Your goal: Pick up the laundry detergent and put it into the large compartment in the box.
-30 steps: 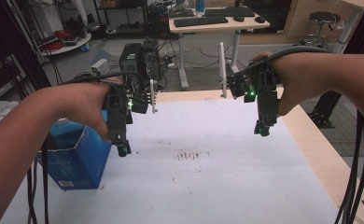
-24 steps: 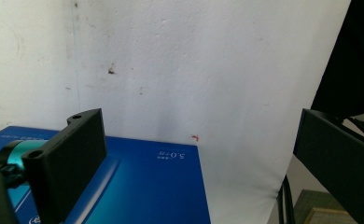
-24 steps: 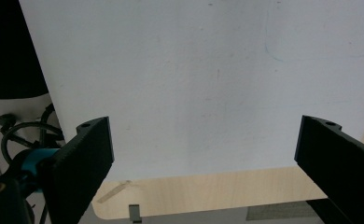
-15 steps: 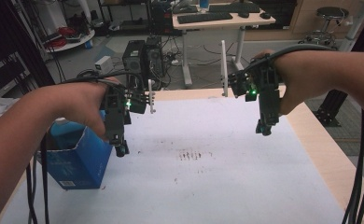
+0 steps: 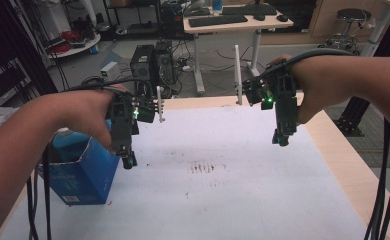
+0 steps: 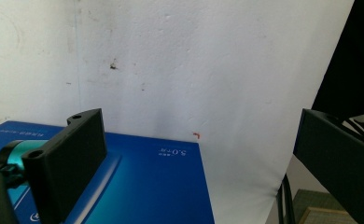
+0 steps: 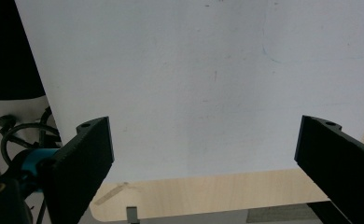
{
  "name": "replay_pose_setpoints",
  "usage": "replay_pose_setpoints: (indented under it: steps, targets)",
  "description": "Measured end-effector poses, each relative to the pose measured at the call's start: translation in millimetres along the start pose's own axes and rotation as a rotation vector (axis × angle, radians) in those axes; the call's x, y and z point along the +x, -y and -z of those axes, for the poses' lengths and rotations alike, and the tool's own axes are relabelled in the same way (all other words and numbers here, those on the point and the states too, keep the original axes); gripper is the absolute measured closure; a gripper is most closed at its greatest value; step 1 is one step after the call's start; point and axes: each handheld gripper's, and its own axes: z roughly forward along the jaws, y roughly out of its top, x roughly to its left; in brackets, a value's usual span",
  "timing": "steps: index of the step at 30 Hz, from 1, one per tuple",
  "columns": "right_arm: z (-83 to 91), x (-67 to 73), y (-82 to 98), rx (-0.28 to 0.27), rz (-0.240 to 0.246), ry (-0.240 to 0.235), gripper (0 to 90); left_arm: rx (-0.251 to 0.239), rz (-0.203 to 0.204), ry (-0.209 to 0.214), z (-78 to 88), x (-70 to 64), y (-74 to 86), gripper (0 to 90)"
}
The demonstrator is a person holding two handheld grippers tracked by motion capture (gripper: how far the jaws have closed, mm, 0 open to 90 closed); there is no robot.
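White table: blue box just under left claw, both claws wide

We count two grippers, the left one and the right one, each with two black jaws standing wide apart. One blue box stands on the one table, which carries one white sheet. Two forearms come in from below. Behind the table we see two white posts, one desk bearing one keyboard, two computer towers, and one stool.
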Motion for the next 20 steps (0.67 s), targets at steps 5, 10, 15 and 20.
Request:
replay_pose_setpoints:
  steps: [5, 10, 15, 20]
  targets:
    - [0.2, 0.3, -0.2, 0.002, 0.005, 0.002, 3.5, 0.007, 0.005, -0.007, -0.8, -0.3, 0.1, 2.6]
    - [0.9, 1.6, -1.3, -0.001, 0.010, 0.004, 3.6, 0.007, 0.006, -0.005, -1.3, -1.0, 0.1, 2.6]
    - [1.0, 2.0, -0.8, 0.000, 0.006, 0.005, 3.6, 0.008, 0.003, -0.007, -0.2, -1.4, 0.2, 2.6]
    - [0.1, 4.4, -1.1, -0.001, 0.008, 0.003, 3.6, 0.005, 0.007, -0.007, -1.6, -1.2, -0.9, 2.6]
